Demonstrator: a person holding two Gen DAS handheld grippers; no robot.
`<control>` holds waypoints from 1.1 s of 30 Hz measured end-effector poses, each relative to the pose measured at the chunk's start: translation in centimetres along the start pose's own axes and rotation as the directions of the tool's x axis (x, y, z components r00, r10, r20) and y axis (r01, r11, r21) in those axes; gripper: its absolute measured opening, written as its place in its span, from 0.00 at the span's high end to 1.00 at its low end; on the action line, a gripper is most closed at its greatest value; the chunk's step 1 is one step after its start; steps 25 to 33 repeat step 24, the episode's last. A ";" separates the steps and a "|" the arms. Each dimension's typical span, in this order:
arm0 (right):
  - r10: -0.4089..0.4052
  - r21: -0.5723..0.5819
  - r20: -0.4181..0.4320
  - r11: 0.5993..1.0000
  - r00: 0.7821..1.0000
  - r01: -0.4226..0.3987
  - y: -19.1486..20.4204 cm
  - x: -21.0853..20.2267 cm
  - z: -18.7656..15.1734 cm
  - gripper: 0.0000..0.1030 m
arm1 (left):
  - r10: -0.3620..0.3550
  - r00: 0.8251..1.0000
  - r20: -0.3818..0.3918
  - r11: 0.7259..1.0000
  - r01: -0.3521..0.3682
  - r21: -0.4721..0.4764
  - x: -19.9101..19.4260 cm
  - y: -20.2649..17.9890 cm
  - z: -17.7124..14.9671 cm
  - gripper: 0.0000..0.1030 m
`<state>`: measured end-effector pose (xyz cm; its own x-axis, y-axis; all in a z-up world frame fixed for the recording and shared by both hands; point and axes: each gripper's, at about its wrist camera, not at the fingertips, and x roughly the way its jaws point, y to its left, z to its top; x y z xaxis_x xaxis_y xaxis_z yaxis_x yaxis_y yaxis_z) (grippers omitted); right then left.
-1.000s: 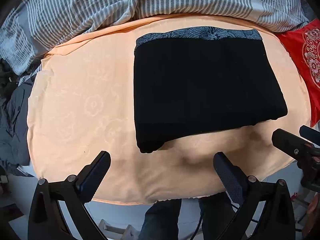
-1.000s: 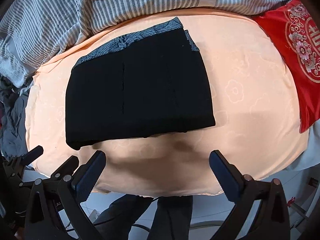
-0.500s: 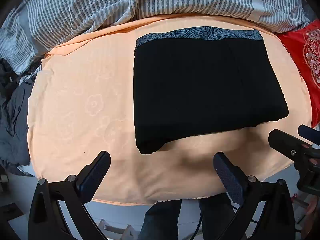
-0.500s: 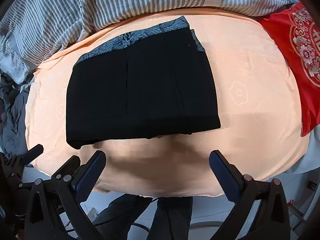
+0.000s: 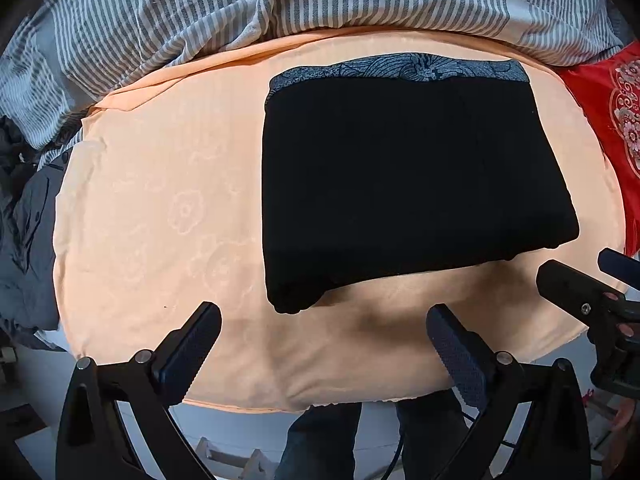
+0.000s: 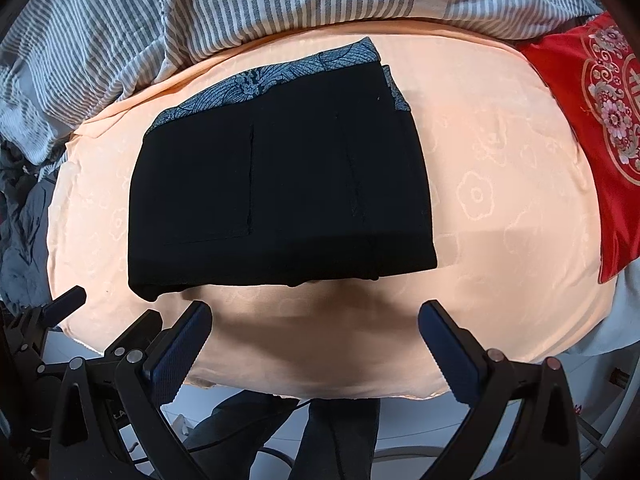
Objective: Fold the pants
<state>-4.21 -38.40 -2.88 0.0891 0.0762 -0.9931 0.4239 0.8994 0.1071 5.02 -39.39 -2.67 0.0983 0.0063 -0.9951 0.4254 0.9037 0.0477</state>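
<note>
The black pants (image 5: 404, 184) lie folded into a flat rectangle on the peach sheet (image 5: 160, 208), with a blue-grey patterned waistband at the far edge. They also show in the right wrist view (image 6: 280, 188). My left gripper (image 5: 324, 334) is open and empty, above the near edge of the bed, short of the pants. My right gripper (image 6: 314, 328) is open and empty too, just short of the pants' near edge. The right gripper's fingers (image 5: 568, 286) show at the right of the left wrist view.
A grey striped duvet (image 5: 280, 4) is bunched along the far side. A red embroidered cushion (image 6: 600, 120) lies at the right. Dark grey clothing (image 5: 24, 232) hangs at the left edge. The person's legs (image 6: 332, 432) stand below the bed's near edge.
Both grippers have drifted slightly; the pants sit a touch lower and nearer in the right wrist view. The pants have not moved on the sheet. Both grippers stay open.
</note>
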 end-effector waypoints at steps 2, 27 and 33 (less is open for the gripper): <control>0.002 0.001 -0.003 1.000 1.000 -0.002 0.0 0.1 0.1 0.00 | 0.013 1.000 0.004 1.000 -0.013 0.008 0.0 0.0 0.1 0.00; 0.001 -0.014 -0.018 1.000 1.000 -0.001 0.5 0.6 0.6 0.00 | 0.033 0.999 0.021 0.999 -0.033 -0.001 0.3 0.2 0.3 0.00; 0.001 -0.014 -0.018 1.000 1.000 -0.001 0.5 0.6 0.6 0.00 | 0.033 0.999 0.021 0.999 -0.033 -0.001 0.3 0.2 0.3 0.00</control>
